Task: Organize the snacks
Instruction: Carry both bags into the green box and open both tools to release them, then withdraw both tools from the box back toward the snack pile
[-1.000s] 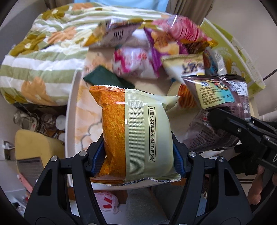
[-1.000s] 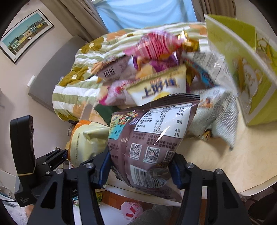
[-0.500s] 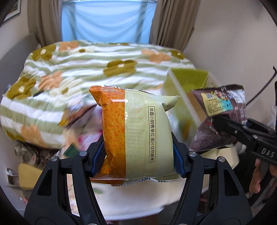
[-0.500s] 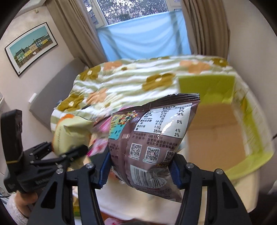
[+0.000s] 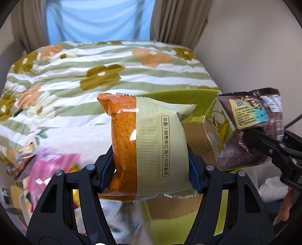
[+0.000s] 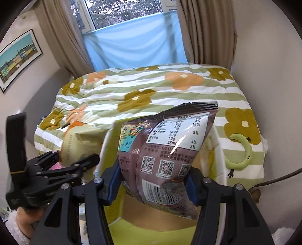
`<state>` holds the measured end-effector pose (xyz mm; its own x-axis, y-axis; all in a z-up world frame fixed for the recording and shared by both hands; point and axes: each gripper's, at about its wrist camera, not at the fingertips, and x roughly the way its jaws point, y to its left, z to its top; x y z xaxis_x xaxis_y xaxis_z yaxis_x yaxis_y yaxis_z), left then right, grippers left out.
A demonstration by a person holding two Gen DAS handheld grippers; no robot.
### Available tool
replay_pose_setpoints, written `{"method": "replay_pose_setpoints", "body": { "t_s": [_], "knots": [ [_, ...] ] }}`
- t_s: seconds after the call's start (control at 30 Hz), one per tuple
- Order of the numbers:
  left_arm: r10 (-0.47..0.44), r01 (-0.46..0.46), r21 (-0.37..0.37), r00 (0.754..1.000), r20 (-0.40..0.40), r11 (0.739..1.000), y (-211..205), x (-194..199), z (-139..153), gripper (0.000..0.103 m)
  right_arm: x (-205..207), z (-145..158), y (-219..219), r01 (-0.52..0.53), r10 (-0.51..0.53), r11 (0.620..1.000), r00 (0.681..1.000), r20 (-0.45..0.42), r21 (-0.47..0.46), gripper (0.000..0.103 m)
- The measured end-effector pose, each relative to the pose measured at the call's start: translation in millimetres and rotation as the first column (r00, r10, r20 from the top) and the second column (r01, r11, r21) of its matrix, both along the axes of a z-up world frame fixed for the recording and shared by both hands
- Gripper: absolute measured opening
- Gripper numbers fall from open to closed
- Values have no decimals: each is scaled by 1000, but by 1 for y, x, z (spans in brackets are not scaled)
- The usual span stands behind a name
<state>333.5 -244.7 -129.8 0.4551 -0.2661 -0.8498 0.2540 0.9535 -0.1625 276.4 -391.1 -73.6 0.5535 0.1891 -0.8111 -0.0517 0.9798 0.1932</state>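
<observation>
Two grippers are carrying snacks. Through the left wrist, we are clamping our left gripper (image 5: 152, 170) on the orange-and-cream packet (image 5: 151, 148) above the green box (image 5: 217, 105). Through the right wrist, we are pinching our right gripper (image 6: 152, 183) on the brown bag (image 6: 166, 148) over that box.

A home bedroom: quilted bed (image 6: 151, 98), curtained window (image 6: 128, 13).

1. Ahead of you a bed (image 6: 169, 90) wears a green-and-white striped quilt (image 5: 117, 62) with flower prints.
2. Nearer you, an open cardboard box (image 6: 162, 220), lime green outside, stands just beside the bed.
3. Blurred snack packets (image 5: 49, 169) lie low on your left.
</observation>
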Motion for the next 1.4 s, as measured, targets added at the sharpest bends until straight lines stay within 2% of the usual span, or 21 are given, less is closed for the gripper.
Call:
{"method": "replay_pose_setpoints", "body": {
  "t_s": [0.1, 0.17, 0.2, 0.23, 0.27, 0.33, 0.4, 0.63, 0.83, 0.97, 1.0, 1.03, 1.07, 1.1, 1.2, 1.3, 1.4],
  "knots": [
    [-16, 16, 10, 999, -29, 1000, -22, 14, -16, 63, 10, -11, -12, 4, -4, 1000, 1000, -22, 1, 54],
    [-22, 22, 21, 999, -35, 1000, -28, 18, -24, 66, 12, -18, -19, 18, -18, 1000, 999, -39, -2, 54],
    [-31, 32, 35, 999, -37, 999, -32, 21, -29, 80, 12, -21, -22, 29, -29, 1000, 999, -44, -3, 54],
    [-43, 45, 56, 998, -36, 997, -35, 21, -32, 100, 13, -24, -25, 40, -40, 999, 998, -49, 0, 54],
    [-52, 55, 85, 998, -29, 995, -37, 20, -34, 102, 13, -27, -27, 56, -55, 998, 997, -56, 7, 54],
    [-64, 65, 136, 998, -10, 989, -37, 16, -37, 102, 14, -33, -30, 70, -69, 997, 995, -69, 23, 54],
    [-74, 77, 145, 997, -21, 987, -32, 10, -39, 102, 14, -38, -29, 73, -71, 997, 994, -78, 22, 54],
    [-44, 47, 41, 996, -73, 998, -6, -3, -36, 102, 13, -44, -21, 71, -70, 997, 993, -97, 8, 54],
    [-4, 6, 30, 998, -61, 1000, 8, -2, -30, 102, 33, -46, -21, 66, -64, 998, 995, -82, 14, 54],
    [1, 1, 32, 998, -65, 999, 9, 3, -34, 102, 50, -60, -19, 64, -60, 997, 993, -105, 32, 54],
    [1, 1, 41, 998, -64, 999, 9, 4, -35, 102, 54, -65, -19, 64, -61, 997, 992, -110, 31, 57],
    [1, 2, 49, 998, -62, 999, 9, 5, -36, 102, 59, -70, -19, 66, -62, 997, 991, -120, 29, 68],
    [1, 2, 57, 998, -61, 998, 8, 6, -37, 102, 61, -75, -19, 71, -68, 997, 989, -129, 22, 80],
    [1, 3, 62, 998, -60, 998, 8, 7, -37, 102, 62, -79, -20, 79, -76, 997, 987, -139, 13, 103],
    [4, 0, 72, 998, -59, 997, 6, 8, -39, 102, 53, -83, -26, 102, -99, 995, 988, -119, 15, 103],
    [5, 0, 102, 999, -52, 995, 3, 7, -39, 102, 47, -86, -30, 100, -97, 995, 983, -157, 13, 103],
    [3, 0, 110, 999, -34, 994, 1, 5, -33, 102, 40, -82, -33, 96, -94, 995, 984, -150, 4, 103]
  ]
}}
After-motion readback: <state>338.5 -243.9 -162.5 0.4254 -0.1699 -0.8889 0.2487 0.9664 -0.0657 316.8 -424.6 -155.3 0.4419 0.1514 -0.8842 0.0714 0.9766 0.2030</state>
